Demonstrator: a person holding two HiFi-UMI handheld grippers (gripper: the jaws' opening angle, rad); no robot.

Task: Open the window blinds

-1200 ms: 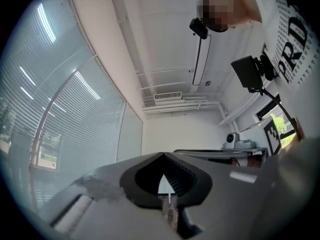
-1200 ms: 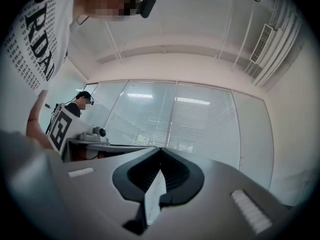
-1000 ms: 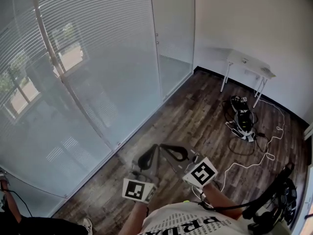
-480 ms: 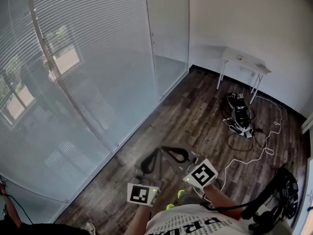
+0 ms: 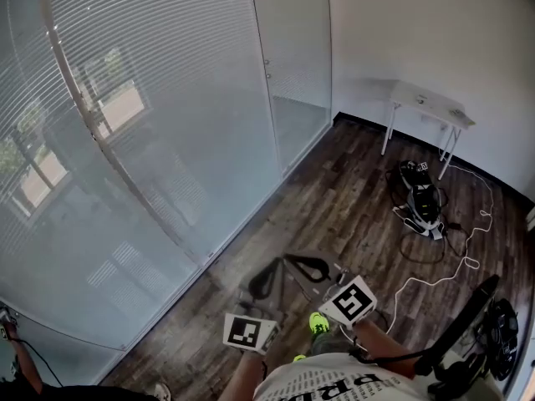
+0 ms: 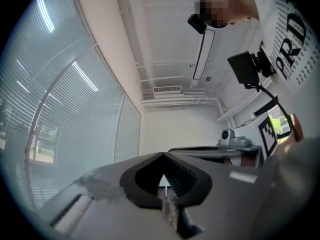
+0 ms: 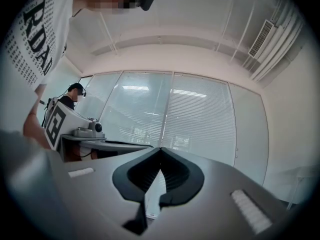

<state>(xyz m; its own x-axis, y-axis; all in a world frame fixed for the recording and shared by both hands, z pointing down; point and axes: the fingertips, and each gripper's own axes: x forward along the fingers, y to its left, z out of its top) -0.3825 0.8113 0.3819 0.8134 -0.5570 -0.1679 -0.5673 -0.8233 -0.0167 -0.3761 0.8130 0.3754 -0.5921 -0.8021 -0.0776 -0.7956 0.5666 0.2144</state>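
Standing back from the window blinds, which hang lowered across the glass on our left, we have let both tools sink lower toward our waist. Left gripper and right gripper are each pressed together on nothing. We judge that opening has not begun.

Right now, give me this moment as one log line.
blinds: down, untouched | left gripper: shut, empty | right gripper: shut, empty | both short of blinds
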